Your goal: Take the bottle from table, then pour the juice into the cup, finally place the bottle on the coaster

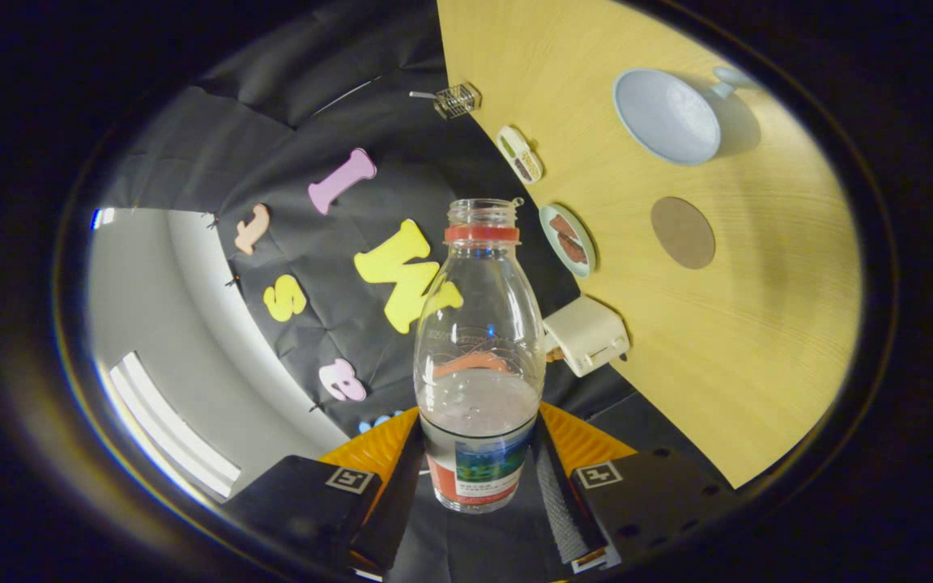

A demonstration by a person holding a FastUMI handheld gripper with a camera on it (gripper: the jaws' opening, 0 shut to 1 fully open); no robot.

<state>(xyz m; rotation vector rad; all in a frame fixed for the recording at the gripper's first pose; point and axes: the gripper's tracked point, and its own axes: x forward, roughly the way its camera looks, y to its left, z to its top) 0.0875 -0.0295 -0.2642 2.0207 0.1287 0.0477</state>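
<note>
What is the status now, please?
Tongs shut on bottle, lifted and tilted, cap off, juice low. Cup and coaster beyond on table. Nothing in the way.

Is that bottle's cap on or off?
Off. The bottle, clamped between the gripper fingers, shows a bare open mouth above its red neck ring.

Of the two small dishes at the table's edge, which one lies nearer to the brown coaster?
The round dish with brown food, beside the coaster; the oblong dish is farther. The jaws grip the bottle.
</note>
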